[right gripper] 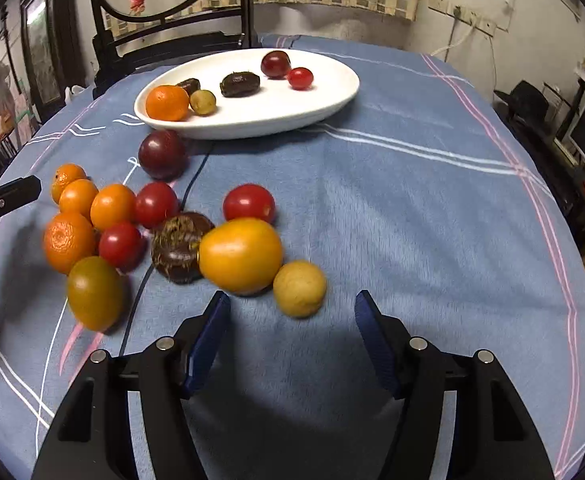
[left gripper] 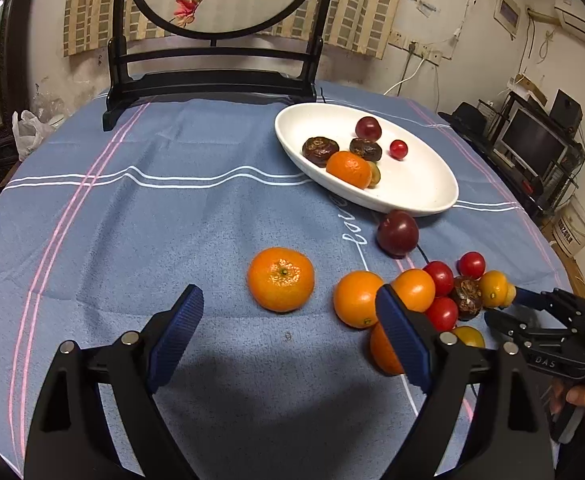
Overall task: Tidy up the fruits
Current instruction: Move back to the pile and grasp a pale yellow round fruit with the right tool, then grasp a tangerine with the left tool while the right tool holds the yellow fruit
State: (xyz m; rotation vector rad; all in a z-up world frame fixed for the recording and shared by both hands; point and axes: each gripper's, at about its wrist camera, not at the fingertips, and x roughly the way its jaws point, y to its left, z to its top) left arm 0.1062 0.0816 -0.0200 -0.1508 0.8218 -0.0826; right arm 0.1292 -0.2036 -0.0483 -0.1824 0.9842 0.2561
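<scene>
You are at the reach-and-pick step: your left gripper (left gripper: pixel 288 312) hangs wide open and empty, the mandarin (left gripper: pixel 280 279) just ahead between its tips; your right gripper (right gripper: pixel 292 312) is half open, also empty, with the small yellow fruit (right gripper: pixel 299 288) just beyond its tips. Next, lower, close, then carry to the white dish (left gripper: pixel 412 192) farther ahead

Blue striped tablecloth (right gripper: pixel 392 208), white dish (right gripper: pixel 332 92)
</scene>
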